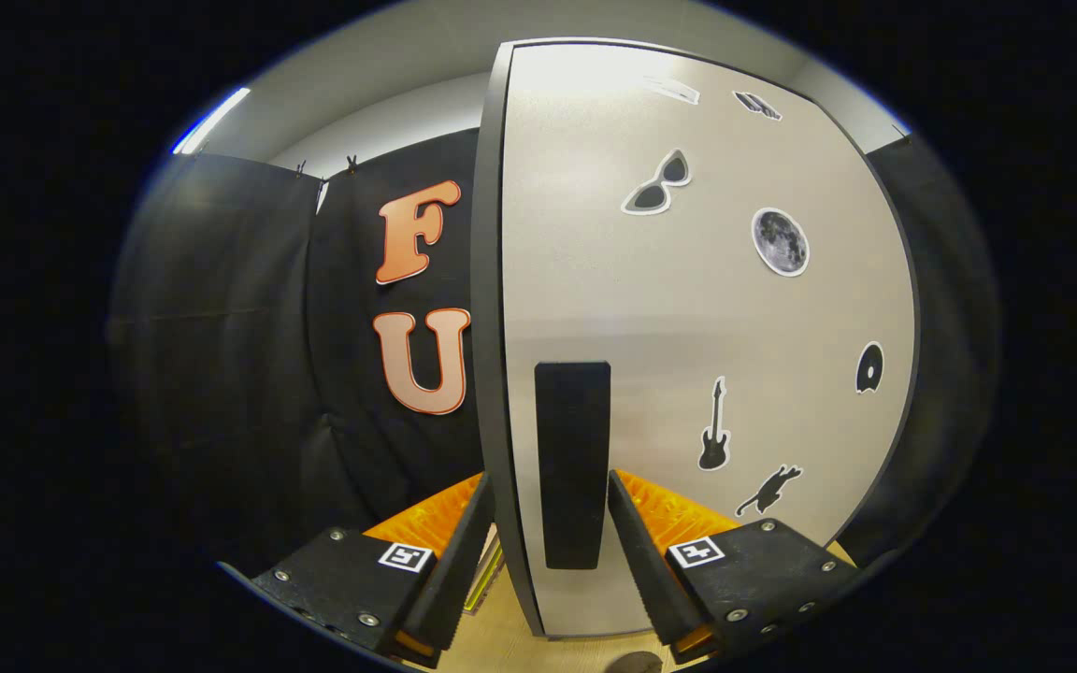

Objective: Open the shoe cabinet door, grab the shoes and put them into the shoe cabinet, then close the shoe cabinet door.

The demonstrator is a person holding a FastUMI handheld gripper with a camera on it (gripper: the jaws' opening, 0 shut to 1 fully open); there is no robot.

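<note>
While gripper fingers straddle cabinet door edge and black handle (spread, not pinching), picture stickers, no readable writing

The claw straddled the free edge of the shoe cabinet door, one finger on each side, with the black handle standing upright between the fingers. Whether they pressed on the door could not be told. The pale door face carried stickers: sunglasses, a moon, a guitar. Light wooden floor showed beneath the fingers.
</note>
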